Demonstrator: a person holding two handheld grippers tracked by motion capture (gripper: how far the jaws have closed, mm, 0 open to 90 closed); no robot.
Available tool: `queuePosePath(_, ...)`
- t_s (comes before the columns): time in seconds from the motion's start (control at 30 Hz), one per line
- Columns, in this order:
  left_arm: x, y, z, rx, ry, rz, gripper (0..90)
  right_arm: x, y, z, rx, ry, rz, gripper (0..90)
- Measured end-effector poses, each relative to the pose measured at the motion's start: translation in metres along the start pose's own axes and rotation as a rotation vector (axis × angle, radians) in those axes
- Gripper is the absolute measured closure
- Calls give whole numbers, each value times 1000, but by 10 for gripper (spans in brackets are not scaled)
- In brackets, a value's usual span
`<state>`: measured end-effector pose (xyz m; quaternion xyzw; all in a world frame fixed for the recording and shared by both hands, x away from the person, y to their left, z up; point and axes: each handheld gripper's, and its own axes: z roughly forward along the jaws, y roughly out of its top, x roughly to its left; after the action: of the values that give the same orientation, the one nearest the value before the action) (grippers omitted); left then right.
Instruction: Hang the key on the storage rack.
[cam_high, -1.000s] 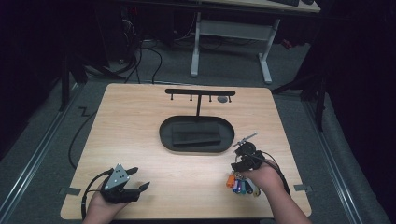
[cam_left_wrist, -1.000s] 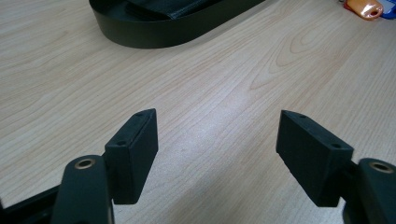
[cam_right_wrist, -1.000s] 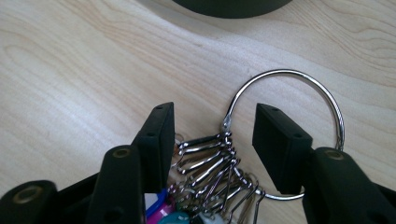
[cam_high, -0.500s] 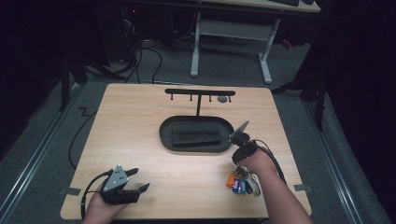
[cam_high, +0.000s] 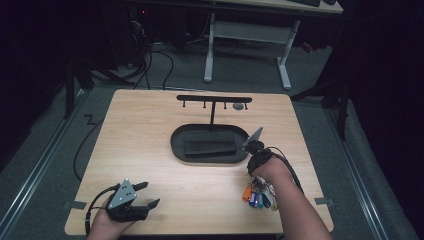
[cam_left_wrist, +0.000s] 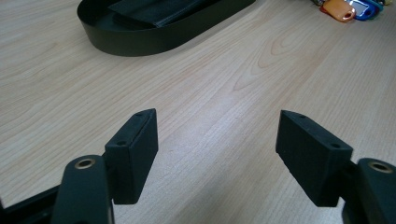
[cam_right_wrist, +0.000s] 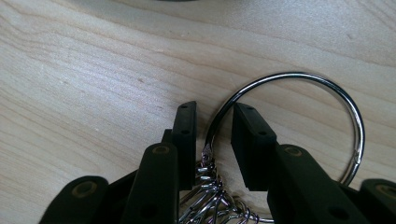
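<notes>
The right claw (cam_right_wrist: 212, 140) is down at the near right part of the counter (cam_high: 150, 145), and its jaws have just been closing, with the wire of the big metal key ring (cam_right_wrist: 327, 88) running up between them. There is a sliver of gap on either side of the wire, so from here it looks like the pads have not quite bitten yet, though it is a close call. The ring lies flat on the wood, its loop curving away beyond the jaw tips, and the small clips bunch up just below. In the high view, the coloured key tags (cam_high: 257, 199) fan out beside the person's right wrist, just short of the counter's near edge. The black oval tray (cam_high: 177, 147) sits mid-counter, just beyond that hand, a dark flat piece lying inside it. Behind it stands the black hook rack (cam_high: 214, 99). Over at the near left corner, the left claw (cam_high: 145, 195) hovers spread wide with nothing between its jaws.
</notes>
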<state>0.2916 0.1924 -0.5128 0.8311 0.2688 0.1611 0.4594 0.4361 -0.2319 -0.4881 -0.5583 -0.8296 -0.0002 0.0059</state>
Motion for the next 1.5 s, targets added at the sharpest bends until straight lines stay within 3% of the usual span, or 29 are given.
queuePosePath(0.13,-2,0,1,5,-4,10,302,1,2,0,16,-9,12,739)
queuePosePath(0.27,-2,1,2,4,-9,20,302,1,3,0,24,-17,-5,752)
queuePosePath(0.37,-2,1,1,-16,-26,4,302,1,4,0,29,-24,1,762)
queuePosePath(0.53,-5,2,2,-18,-39,14,305,1,3,0,28,-19,-14,831)
queuePosePath(0.97,-5,0,3,5,-36,21,312,13,-3,-1,12,-82,-170,869)
queuePosePath(1.07,-6,0,2,4,-33,23,312,17,-9,-12,-6,-97,-205,869)
queuePosePath(1.17,-5,-1,2,10,-29,25,312,21,-16,-28,-24,-94,-197,870)
queuePosePath(1.2,-5,-1,2,10,-27,25,312,20,-18,-36,-44,-99,-232,870)
queuePosePath(1.37,-3,-1,1,18,-12,12,312,19,-31,-64,-81,-80,-233,874)
queuePosePath(1.5,-1,-2,2,16,-9,9,312,17,-40,-81,-77,-94,-244,876)
